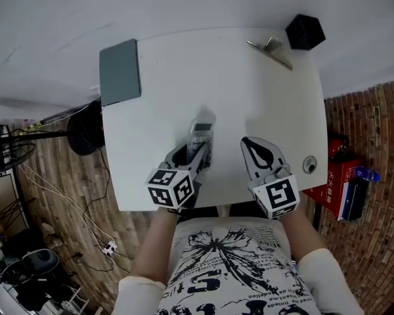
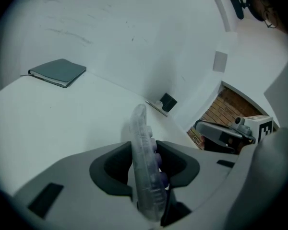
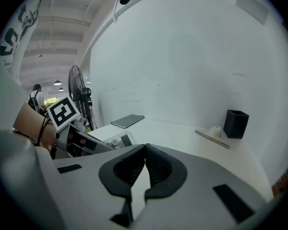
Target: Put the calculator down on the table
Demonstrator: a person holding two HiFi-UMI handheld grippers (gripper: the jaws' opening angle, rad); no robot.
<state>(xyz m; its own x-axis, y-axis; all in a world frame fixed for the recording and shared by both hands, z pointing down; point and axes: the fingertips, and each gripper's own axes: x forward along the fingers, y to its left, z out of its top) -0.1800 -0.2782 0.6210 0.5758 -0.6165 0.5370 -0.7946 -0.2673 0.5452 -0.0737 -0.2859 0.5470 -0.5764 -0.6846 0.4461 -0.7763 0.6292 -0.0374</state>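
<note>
White table takes up most of the head view, and some of what is on it is hard to read. The calculator is clear plastic, pale against the top, and its near end is covered by my left gripper. I cannot tell whether it rests on the table or hangs just above it. In the left gripper view it stands on edge between my pads, keys facing the right-hand one. Both pads seem to press its faces, so I am gripping it, jaws partly apart around its thickness. Its display is out of sight there, yet the right gripper view catches the calculator, display end out, past the left gripper. My right gripper sits just beside the left, over the table's near part, its tips closed together on nothing. Farther off lie a grey notebook, a black box and a metal strip. Only the head view shows a small round fitting near the right edge.
</note>
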